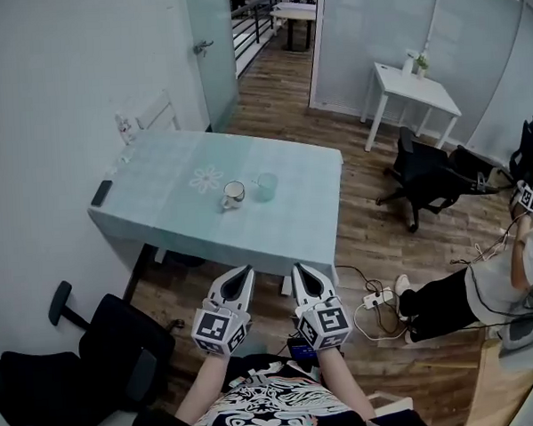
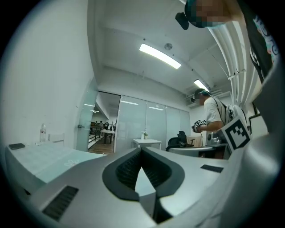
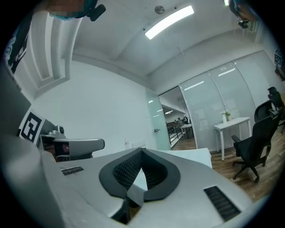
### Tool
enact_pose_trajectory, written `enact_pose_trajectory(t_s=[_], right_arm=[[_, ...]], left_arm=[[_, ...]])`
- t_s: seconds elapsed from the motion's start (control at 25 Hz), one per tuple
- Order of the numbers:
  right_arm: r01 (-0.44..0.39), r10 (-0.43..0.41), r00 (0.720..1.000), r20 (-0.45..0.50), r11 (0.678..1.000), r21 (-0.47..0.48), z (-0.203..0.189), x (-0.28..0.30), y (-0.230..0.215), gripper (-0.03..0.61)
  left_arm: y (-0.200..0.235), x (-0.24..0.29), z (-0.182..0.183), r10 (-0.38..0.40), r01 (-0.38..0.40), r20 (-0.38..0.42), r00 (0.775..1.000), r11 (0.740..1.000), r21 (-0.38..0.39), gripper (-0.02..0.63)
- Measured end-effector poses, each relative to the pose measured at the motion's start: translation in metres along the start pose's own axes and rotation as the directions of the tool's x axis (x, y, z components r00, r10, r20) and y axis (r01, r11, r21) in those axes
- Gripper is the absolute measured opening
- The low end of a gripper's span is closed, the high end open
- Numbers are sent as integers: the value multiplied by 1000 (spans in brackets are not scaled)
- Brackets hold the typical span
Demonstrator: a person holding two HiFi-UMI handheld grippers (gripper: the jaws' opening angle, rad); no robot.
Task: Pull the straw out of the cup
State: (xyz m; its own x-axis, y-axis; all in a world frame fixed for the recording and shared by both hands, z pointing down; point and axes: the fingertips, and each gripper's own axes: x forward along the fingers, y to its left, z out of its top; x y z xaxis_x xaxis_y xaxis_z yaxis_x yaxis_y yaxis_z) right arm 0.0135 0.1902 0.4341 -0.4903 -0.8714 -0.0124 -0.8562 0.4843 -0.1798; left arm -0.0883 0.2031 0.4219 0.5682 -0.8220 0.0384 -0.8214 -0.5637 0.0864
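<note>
The left gripper has its jaws closed tip to tip with nothing between them. Only a sliver of pale counter shows through the hollow behind the ribbed pads. The right gripper is the same, jaws pressed together and empty. In the head view the left gripper and right gripper sit side by side, close to the person's body, both pointing level toward the counter and stopping short of its near edge. Each gripper view catches the other gripper's marker cube at its edge.

The cup, a translucent green one, stands upright on the counter's pale cloth, a little right of the middle and well apart from both grippers. Whether a straw stands in it is too small to tell. A white mug stands just beside the cup on its left, and a flower print lies on the cloth behind the mug. A dark flat phone-like thing lies near the counter's left edge.

A black office chair stands on the wooden floor at lower left, and another black chair at right. A small white table with a plant stands behind that second chair. A second person sits at the right edge, with a power strip on the floor nearby.
</note>
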Motion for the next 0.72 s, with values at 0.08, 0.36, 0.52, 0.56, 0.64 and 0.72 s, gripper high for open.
enact_pose_trajectory(t_s=[0.08,0.36,0.52,0.56,0.64,0.72], right_arm=[[-5,5,1000,6,1000,1,2,-1,3,25],[-11,11,1000,12,1000,0,2,3,0,25],[-16,16,1000,11,1000,1,0,17,-5,25],[-19,19,1000,7,1000,-2,-1,24,-7,25],[-17,17,1000,-5,1000,-10,-4,39,-14,25],[-1,1,1000,-17,1000,-17,-7,54,-27,25]], left_arm=[[5,-2,-6,22,-22,-22,1000,1000,8,-9],[16,2,-12,53,-53,-23,998,998,16,-9],[31,14,-13,63,-63,-14,998,998,14,-9],[37,20,-15,66,-66,-17,998,998,8,-9],[49,34,-18,71,-71,-24,997,997,-2,-9],[58,48,-20,76,-76,-18,997,997,-2,-9]])
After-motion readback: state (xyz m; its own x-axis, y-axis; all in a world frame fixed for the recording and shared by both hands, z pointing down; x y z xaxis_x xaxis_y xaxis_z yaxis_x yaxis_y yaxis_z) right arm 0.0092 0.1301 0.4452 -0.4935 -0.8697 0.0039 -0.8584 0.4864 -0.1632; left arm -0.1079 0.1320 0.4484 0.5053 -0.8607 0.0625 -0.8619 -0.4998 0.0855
